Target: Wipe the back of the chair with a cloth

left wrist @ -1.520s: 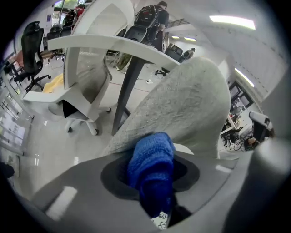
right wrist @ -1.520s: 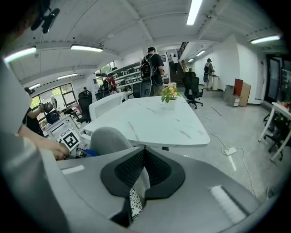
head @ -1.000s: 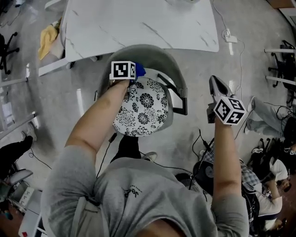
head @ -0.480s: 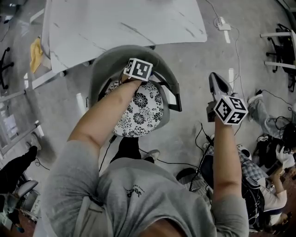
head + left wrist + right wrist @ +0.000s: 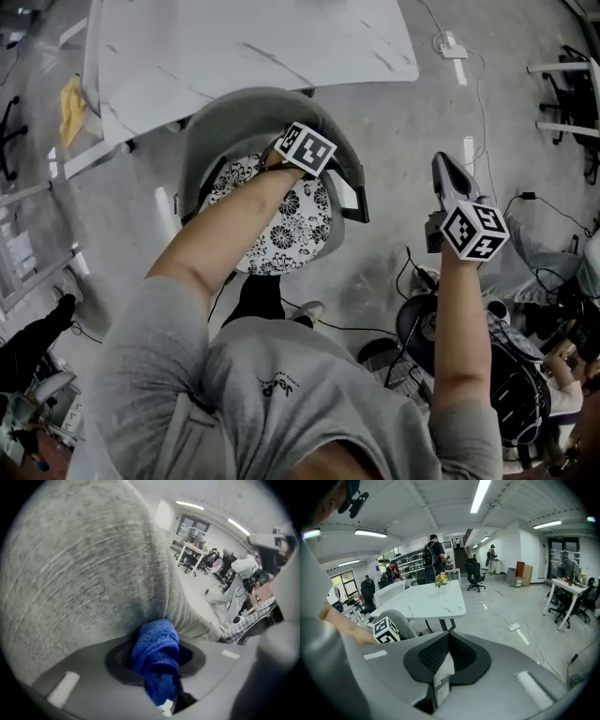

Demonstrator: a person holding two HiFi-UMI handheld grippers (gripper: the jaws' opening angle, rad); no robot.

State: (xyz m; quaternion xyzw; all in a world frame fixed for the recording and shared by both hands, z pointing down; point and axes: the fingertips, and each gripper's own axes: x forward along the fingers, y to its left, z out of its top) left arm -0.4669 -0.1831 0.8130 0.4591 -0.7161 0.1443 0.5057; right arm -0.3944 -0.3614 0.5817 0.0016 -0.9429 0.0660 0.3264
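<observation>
The chair has a curved grey back (image 5: pixel 246 105) and a black-and-white flowered seat (image 5: pixel 281 225). My left gripper (image 5: pixel 292 142) reaches over the seat to the inner right side of the back, with its marker cube covering the jaws in the head view. In the left gripper view the left gripper (image 5: pixel 157 644) is shut on a blue cloth (image 5: pixel 156 660), which presses against the grey fabric of the chair back (image 5: pixel 84 573). My right gripper (image 5: pixel 448 176) hangs over the floor to the right of the chair. In its own view the right gripper (image 5: pixel 447 641) is shut and holds nothing.
A white marble table (image 5: pixel 253 47) stands just beyond the chair. A yellow cloth (image 5: pixel 70 98) lies left of it. The chair's black armrest (image 5: pixel 354 199) juts out on the right. Cables and a power strip (image 5: pixel 452 51) lie on the floor. People sit at lower right (image 5: pixel 548 384).
My left gripper has slid rightward along the chair back with the cloth, whose blue tip showed in the head view a second ago and is now hidden. The right gripper shifted slightly right.
</observation>
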